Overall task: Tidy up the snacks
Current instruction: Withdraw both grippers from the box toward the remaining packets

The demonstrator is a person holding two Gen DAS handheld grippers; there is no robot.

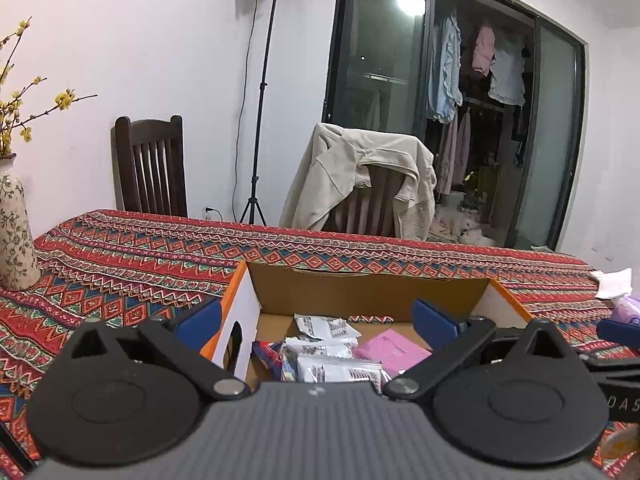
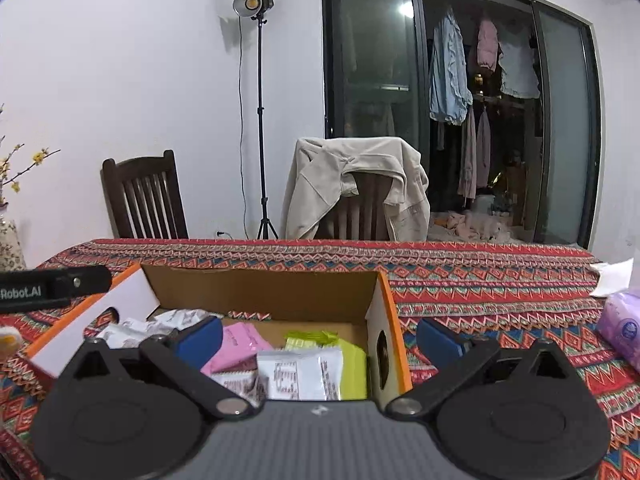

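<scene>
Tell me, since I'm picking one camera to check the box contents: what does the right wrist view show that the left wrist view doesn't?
Only the right wrist view shows the yellow-green packet inside the box and the other gripper's black body at the left edge. Only the left wrist view shows the floral vase nearly in full and the dark patterned packet. Both share the cardboard box, the pink packet, white packets, the purple tissue pack, and open, empty jaws.

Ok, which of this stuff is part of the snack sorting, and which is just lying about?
Job:
cardboard box
white snack packets
pink packet
green packet

Lying about:
vase
purple tissue pack
white tissue
jacket on chair
</scene>
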